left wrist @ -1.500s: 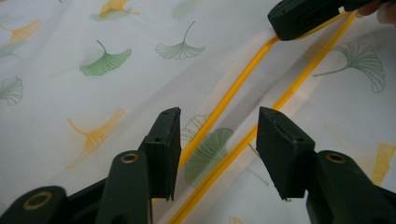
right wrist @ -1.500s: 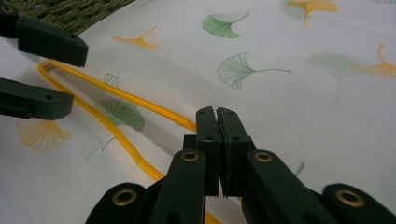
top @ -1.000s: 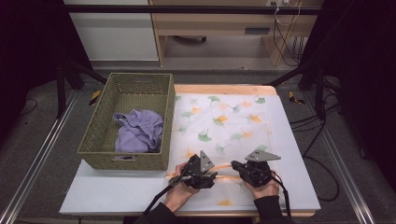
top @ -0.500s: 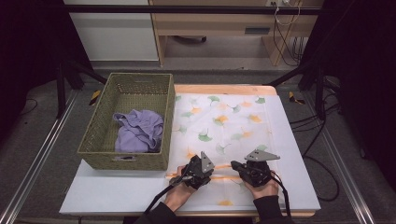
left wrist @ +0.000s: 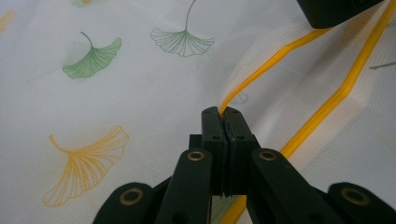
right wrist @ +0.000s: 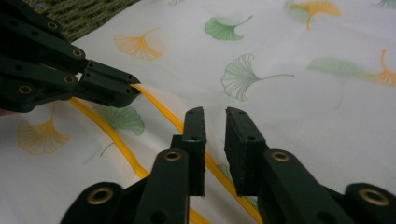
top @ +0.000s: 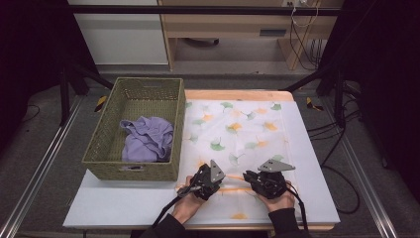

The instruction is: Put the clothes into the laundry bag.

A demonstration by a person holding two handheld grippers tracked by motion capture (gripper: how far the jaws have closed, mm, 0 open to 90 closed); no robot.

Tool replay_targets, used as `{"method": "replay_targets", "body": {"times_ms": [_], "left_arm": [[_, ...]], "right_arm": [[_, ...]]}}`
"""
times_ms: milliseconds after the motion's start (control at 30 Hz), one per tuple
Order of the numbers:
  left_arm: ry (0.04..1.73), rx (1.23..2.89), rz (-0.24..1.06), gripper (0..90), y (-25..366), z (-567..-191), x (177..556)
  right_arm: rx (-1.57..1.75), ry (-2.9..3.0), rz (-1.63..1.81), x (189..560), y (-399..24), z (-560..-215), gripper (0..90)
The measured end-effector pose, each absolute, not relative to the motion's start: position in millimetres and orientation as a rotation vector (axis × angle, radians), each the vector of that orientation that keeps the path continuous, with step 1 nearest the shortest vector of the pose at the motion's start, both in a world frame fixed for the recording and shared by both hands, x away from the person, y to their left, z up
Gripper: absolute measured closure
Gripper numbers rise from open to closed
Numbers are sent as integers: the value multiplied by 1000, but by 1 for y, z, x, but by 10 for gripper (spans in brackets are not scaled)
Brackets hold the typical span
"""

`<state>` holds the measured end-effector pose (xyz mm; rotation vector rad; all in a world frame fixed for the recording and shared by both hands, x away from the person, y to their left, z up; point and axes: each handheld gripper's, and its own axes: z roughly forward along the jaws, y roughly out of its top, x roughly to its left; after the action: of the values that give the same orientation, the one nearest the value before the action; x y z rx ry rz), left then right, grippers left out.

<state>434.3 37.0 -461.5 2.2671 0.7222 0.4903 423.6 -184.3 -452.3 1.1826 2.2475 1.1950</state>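
So the left hand-held gripper (left wrist: pixel 223 113) has just been closing, and its jaws are now pinched together on the yellow hem of the sheer white cloth printed with green and yellow ginkgo leaves (top: pixel 237 134). You can see the hem rising straight out of the tips in the left gripper view. Meanwhile the right hand-held gripper (right wrist: pixel 215 116) has just been opening: its jaws stand a little apart with the same yellow hem (right wrist: pixel 163 114) running under the gap, nothing pressed.

The cloth lies flat over the counter (top: pixel 124 208), its folded hem near the front edge, beside the green woven basket (top: pixel 106 136) with a lilac garment (top: pixel 147 140) inside.

My read: it looks like a handover of the hem, left side taking the grip so the right can re-grab further along for a fold.
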Motion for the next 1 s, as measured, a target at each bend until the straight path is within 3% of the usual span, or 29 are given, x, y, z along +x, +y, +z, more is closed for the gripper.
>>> {"method": "replay_targets", "body": {"times_ms": [67, 300, 567, 667, 733, 800, 833, 867, 933, 1000], "left_arm": [[730, 2255, 477, 874, 38, -460, 434], [757, 2217, 451, 874, 42, -451, 435], [765, 2194, 439, 874, 44, -445, 435], [772, 2191, 420, 873, 45, -443, 436], [771, 2194, 413, 873, 44, -444, 436], [767, 2198, 415, 872, 44, -445, 436], [767, 2198, 414, 870, 44, -446, 435], [766, 2199, 413, 870, 44, -447, 435], [764, 2198, 399, 861, 44, -448, 434], [765, 2184, 382, 826, 45, -448, 433]], "right_arm": [[1159, 2215, 1206, 420, -182, -447, 675], [1121, 2233, 1160, 419, -169, -449, 521], [1087, 2245, 1089, 421, -163, -457, 470], [1119, 2268, 1029, 423, -161, -461, 497], [1117, 2269, 1006, 424, -161, -464, 600], [1119, 2266, 1006, 424, -162, -464, 641], [1121, 2264, 1024, 424, -163, -463, 733], [1121, 2264, 1024, 424, -163, -463, 733], [1117, 2272, 1036, 424, -163, -462, 850], [1123, 2267, 1050, 424, -163, -462, 881]]}}
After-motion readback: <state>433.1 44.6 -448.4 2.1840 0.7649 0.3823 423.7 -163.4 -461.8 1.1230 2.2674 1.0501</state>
